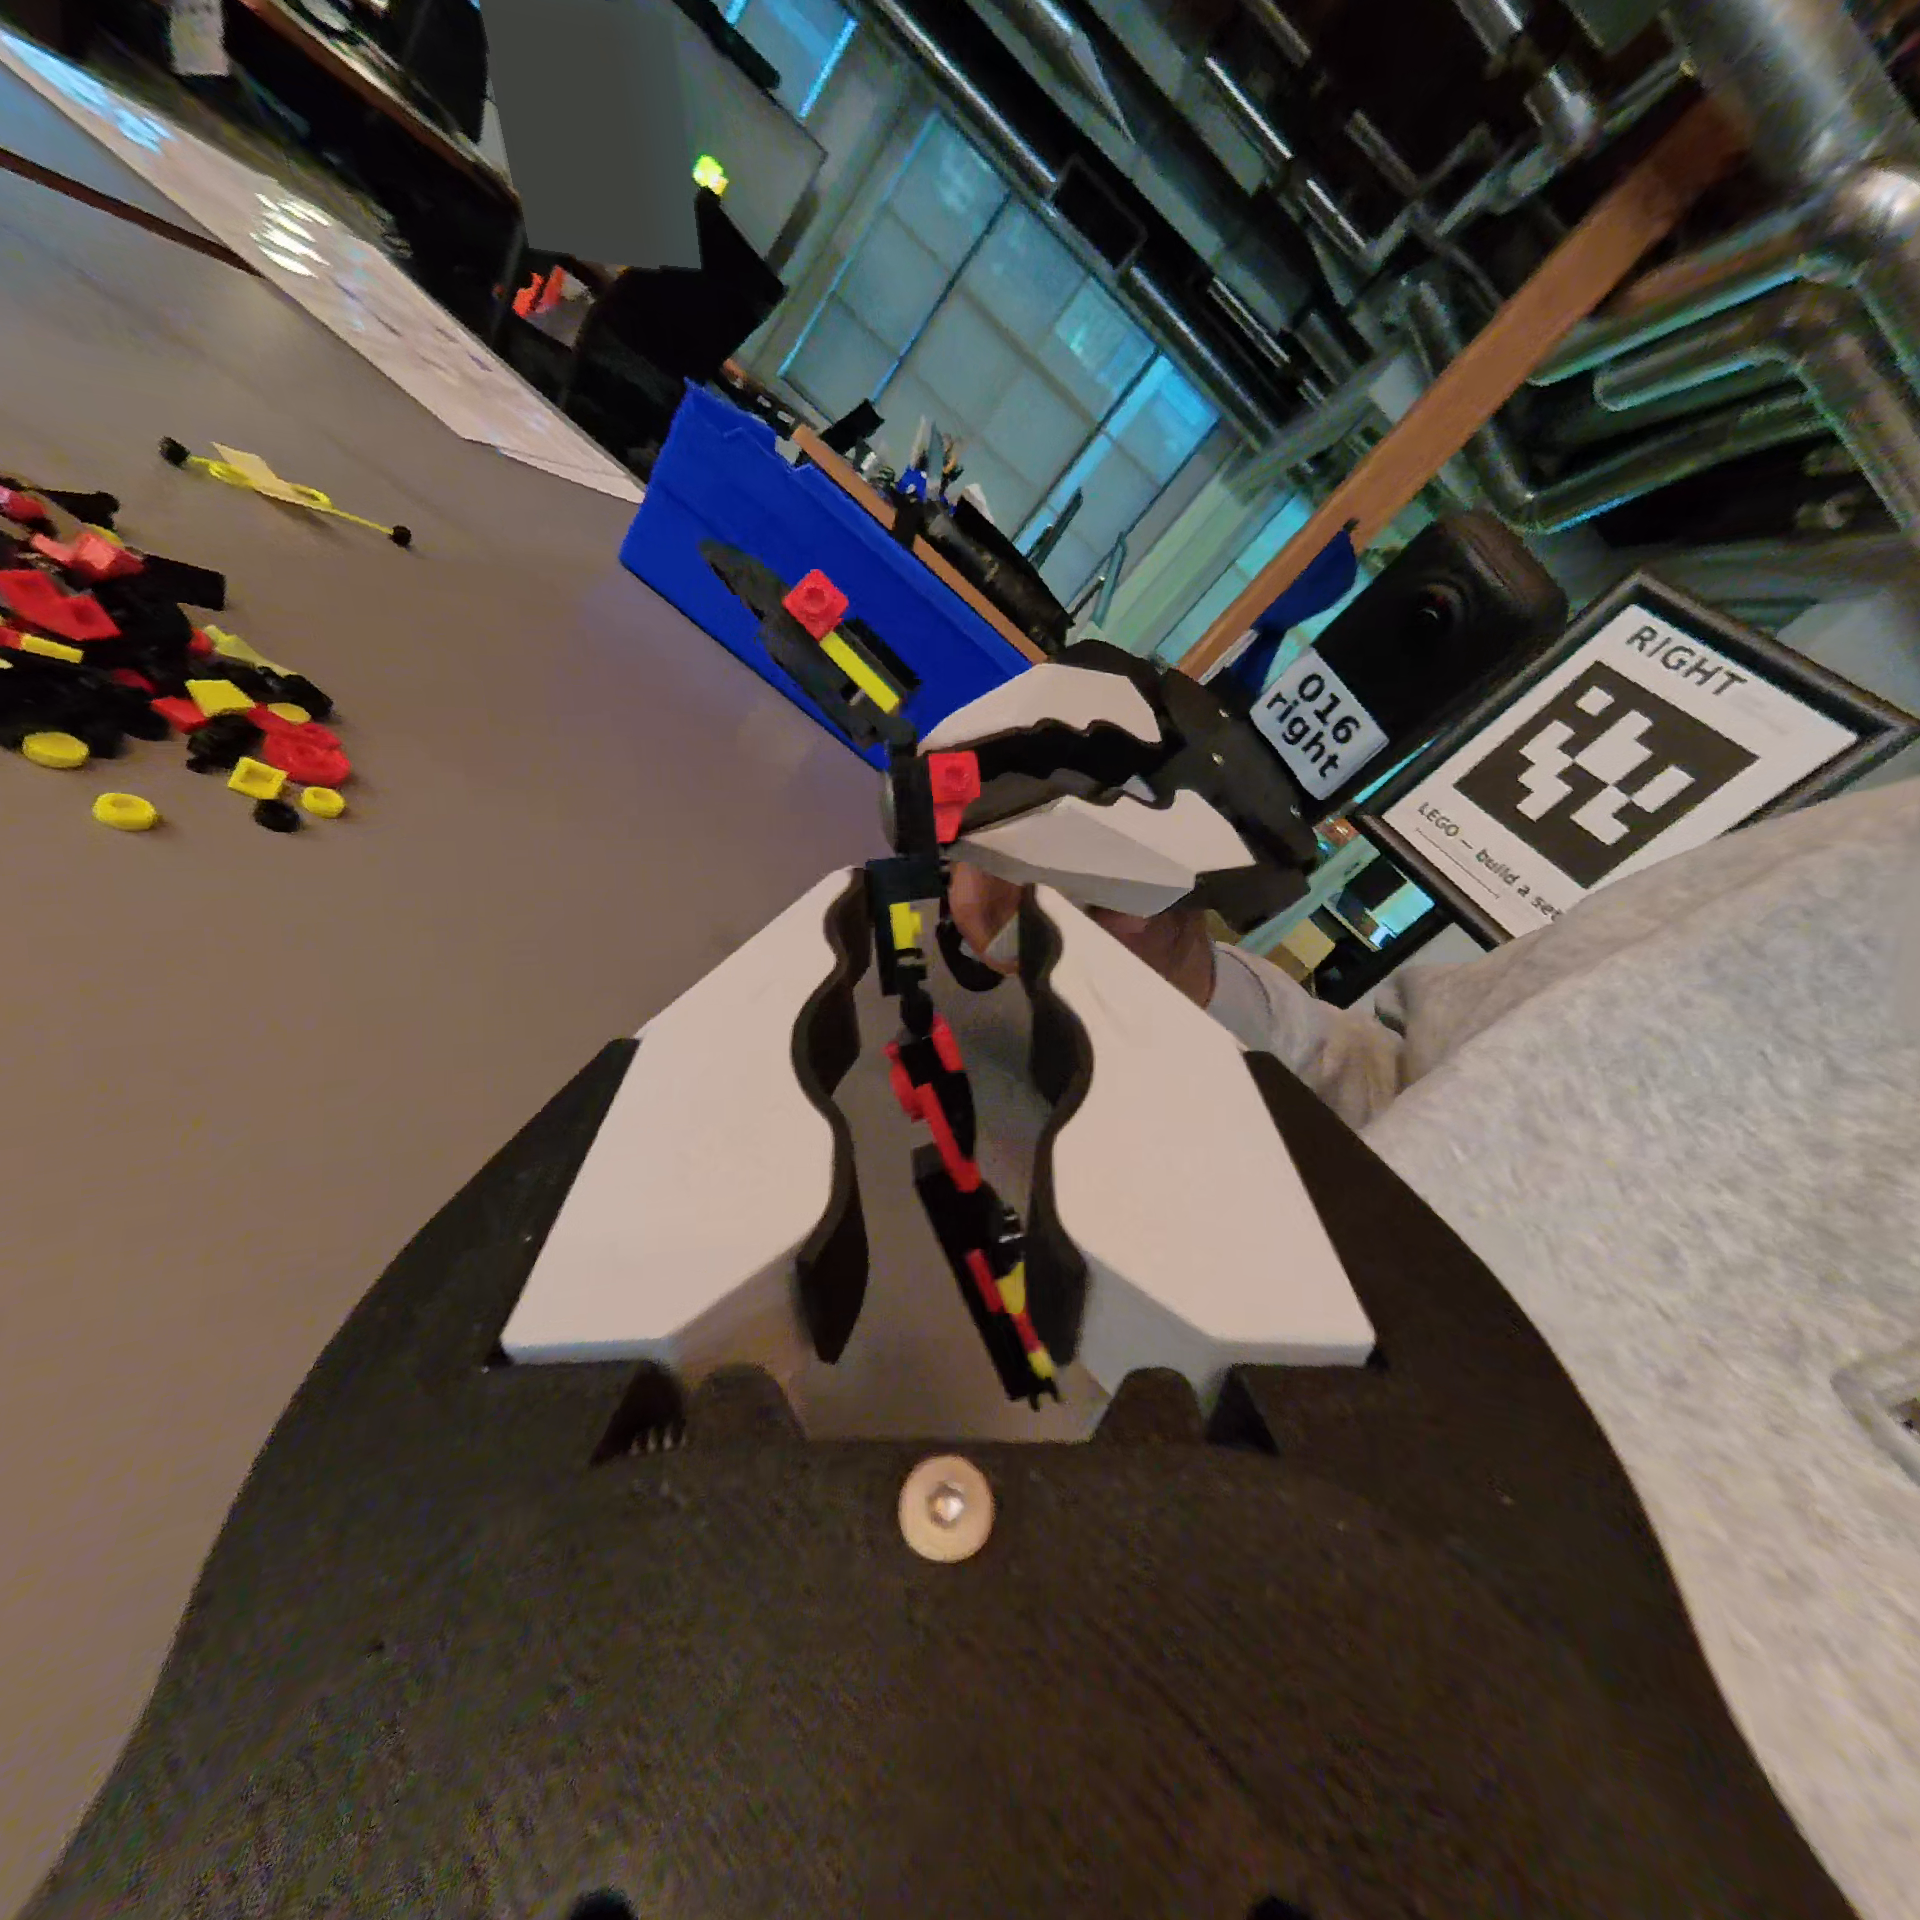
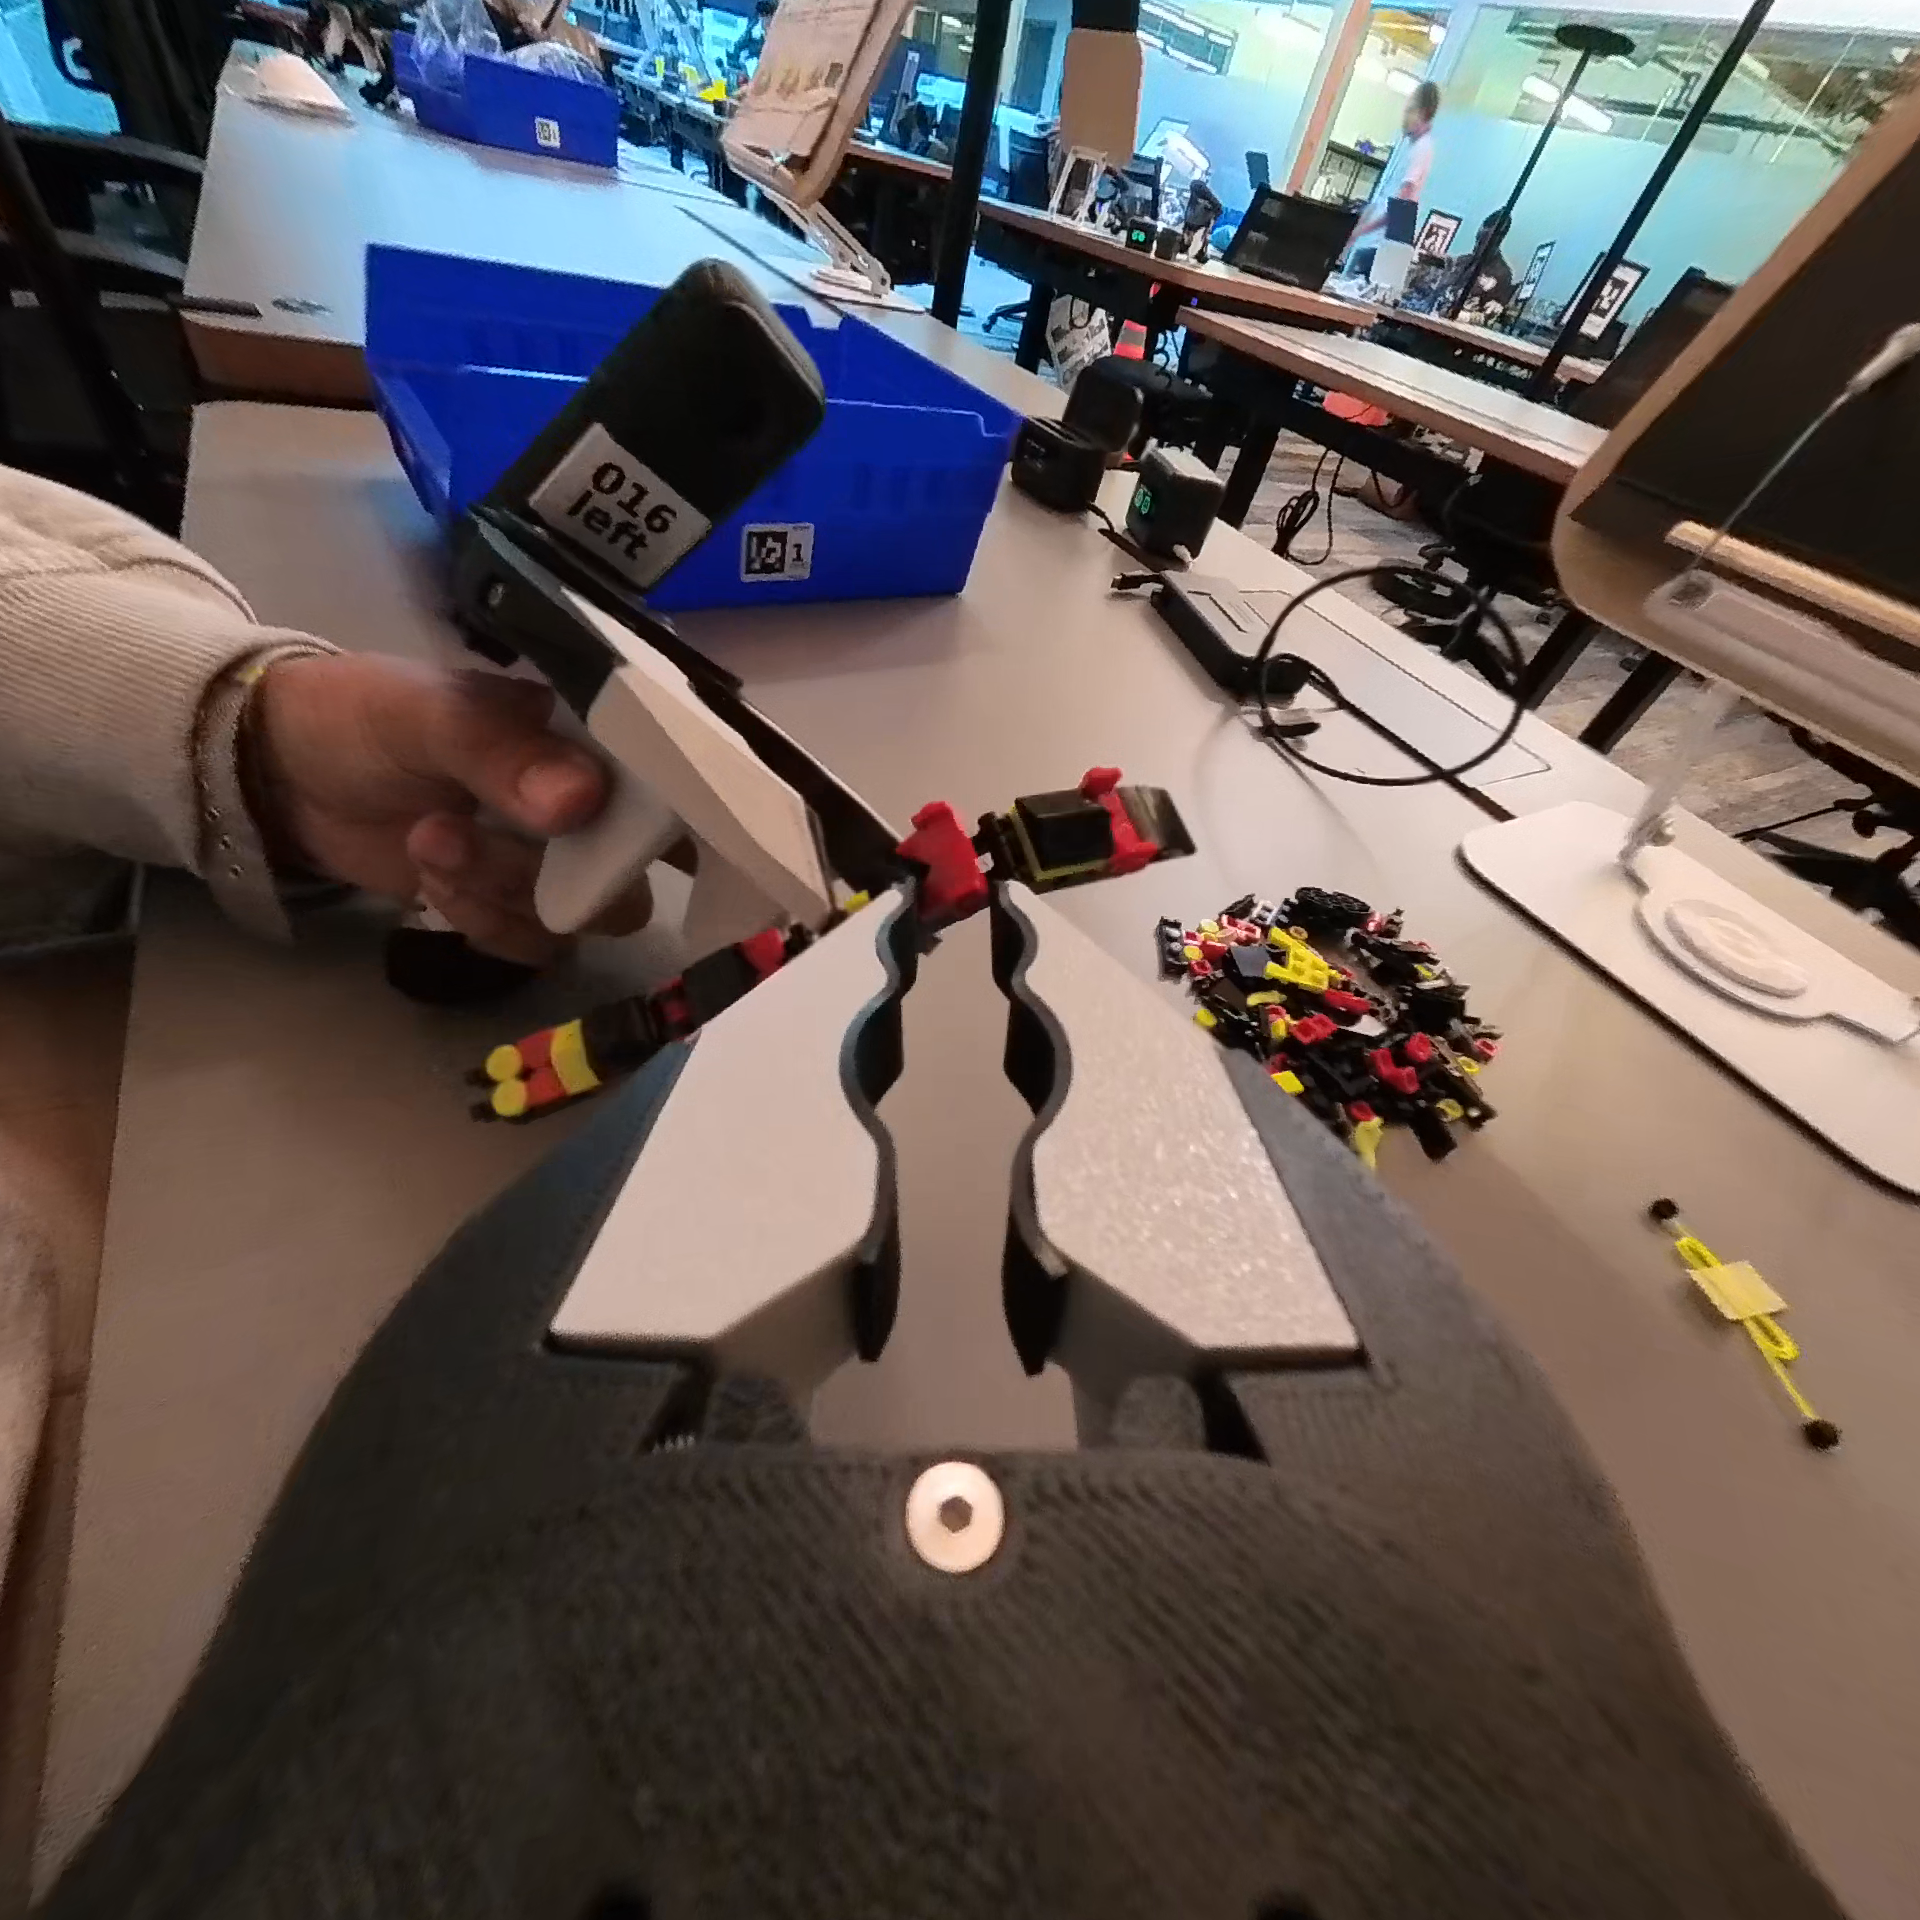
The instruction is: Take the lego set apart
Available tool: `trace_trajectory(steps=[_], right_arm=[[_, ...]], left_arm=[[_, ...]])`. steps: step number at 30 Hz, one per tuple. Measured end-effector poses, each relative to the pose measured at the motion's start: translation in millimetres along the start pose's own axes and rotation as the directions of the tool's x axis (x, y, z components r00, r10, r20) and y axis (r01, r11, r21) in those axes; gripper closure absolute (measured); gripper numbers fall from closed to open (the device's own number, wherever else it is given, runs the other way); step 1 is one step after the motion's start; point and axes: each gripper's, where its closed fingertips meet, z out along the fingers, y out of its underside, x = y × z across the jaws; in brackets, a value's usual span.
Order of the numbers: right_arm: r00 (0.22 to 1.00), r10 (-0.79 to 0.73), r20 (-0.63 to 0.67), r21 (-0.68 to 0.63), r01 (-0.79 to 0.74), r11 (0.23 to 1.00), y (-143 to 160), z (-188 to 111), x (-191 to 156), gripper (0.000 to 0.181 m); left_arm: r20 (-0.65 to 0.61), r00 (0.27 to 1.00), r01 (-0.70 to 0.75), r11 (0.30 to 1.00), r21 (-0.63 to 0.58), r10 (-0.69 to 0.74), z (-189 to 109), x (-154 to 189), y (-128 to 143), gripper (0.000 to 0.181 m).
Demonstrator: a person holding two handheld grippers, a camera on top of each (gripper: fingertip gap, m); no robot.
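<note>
Both grippers pinching lego model midair, left gripper, right gripper, table beneath.

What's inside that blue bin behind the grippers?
The blue bin shows only bare blue inner walls from the right wrist view; its floor is hidden behind the left gripper's camera, so contents cannot be told.

Lego set between both tongs' tips

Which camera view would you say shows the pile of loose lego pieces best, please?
The right wrist view: the whole pile of loose lego pieces lies unobstructed on the table. The left wrist view cuts it off at the frame edge.
</note>
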Motion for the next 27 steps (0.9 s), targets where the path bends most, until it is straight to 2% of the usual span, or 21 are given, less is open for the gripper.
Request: trace_trajectory(steps=[4,9,11,15,27], right_arm=[[0.989,-0.15,0.01,0.008,0.15,0.989,-3.9,-1.4,-10.5,0.17],[0.955,-0.293,-0.034,0.048,0.295,0.954,-12.8,-5.3,-16.4,0.17],[0.955,-0.294,-0.025,0.081,0.296,0.952,-16.6,-7.2,-18.8,0.17],[0.955,-0.295,-0.019,0.105,0.296,0.949,-19.1,-8.8,-20.8,0.171],[0.971,-0.241,0.01,0.148,0.237,0.96,-22.4,-9.8,-22.7,0.17]], left_arm=[[-0.05,0.998,-0.023,0.999,0.022,0.024,-1.1,8.2,-3.1,0.152],[-0.049,0.985,-0.166,0.985,0.04,0.168,-5.7,16.3,-8.0,0.158],[-0.047,0.969,-0.24,0.969,0.059,0.243,-8.9,21.4,-11.6,0.166],[-0.017,0.937,-0.349,0.936,0.052,0.35,-9.6,24.9,-11.2,0.166],[-0.03,0.924,-0.38,0.923,0.068,0.382,-11.2,29.1,-12.1,0.167]])
